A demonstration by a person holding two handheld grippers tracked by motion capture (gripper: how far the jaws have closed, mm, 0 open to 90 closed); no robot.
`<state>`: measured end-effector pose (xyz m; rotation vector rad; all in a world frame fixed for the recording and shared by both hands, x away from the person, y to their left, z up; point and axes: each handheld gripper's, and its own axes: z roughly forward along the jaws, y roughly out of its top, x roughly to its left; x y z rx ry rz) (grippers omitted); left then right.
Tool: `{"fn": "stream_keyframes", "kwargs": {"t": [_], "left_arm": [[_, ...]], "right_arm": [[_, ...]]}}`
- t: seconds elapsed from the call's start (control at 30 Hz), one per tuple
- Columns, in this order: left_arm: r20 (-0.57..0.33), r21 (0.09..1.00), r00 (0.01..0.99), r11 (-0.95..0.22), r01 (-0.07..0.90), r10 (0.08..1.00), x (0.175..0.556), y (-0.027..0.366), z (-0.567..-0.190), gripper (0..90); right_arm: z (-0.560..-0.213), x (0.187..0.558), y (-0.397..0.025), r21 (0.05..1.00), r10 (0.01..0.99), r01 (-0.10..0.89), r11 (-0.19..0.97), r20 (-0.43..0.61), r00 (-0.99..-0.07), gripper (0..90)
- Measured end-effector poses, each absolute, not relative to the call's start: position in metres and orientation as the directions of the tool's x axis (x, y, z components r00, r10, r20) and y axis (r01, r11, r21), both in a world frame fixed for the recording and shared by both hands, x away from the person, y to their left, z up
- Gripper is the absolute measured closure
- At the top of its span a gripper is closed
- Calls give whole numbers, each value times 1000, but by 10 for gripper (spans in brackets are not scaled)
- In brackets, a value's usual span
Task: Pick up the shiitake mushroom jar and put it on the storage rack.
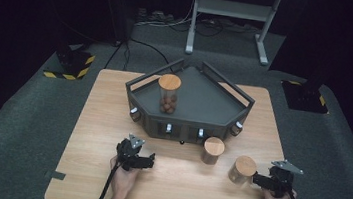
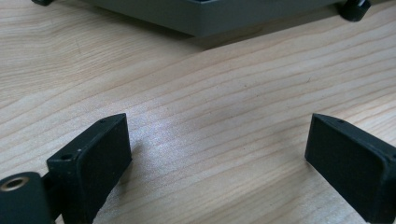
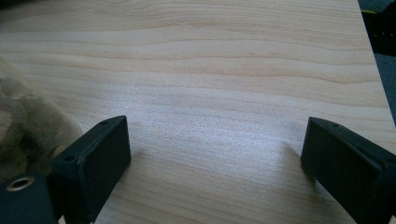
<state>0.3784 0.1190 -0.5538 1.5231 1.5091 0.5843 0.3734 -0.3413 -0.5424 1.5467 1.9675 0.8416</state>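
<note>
Cork-lidded clear glass jar (image 1: 243, 170) stands on the pale wooden table (image 1: 90, 135), just beside, perhaps touching, my right gripper (image 1: 257, 179), jaws apart; my left gripper (image 1: 150, 160), jaws apart, holds nothing.

Lighting's pretty moody here: the high view has a well-lit tabletop (image 1: 111, 122) but everything around it falls off into near black. Light seems to come from overhead, with short soft shadows under things. Both gripper views show a pale sheen on the wood between the jaws, which cast soft shadows and look a bit blurry up close. The high view is low-res and soft.
</note>
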Motion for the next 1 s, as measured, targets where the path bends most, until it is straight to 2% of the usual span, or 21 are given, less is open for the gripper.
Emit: {"fn": "stream_keyframes", "kwargs": {"t": [0.27, 0.47, 0.77, 1.0], "left_arm": [[-255, 832, 146, 140, 537, 956, 379, 118, -554, 59], [-254, 831, 147, 138, 538, 956, 379, 119, -554, 59], [-255, 832, 147, 140, 537, 956, 379, 118, -554, 59], [-255, 831, 146, 140, 538, 956, 379, 118, -554, 59]], "right_arm": [[-543, 375, -341, 720, 971, 673, 169, -3, -241, 31], [-539, 375, -345, 717, 977, 683, 143, 9, -214, 41], [-509, 371, -354, 775, 977, 620, 121, 18, -213, 53], [-485, 370, -355, 820, 966, 569, 68, 88, -241, 58]]}}
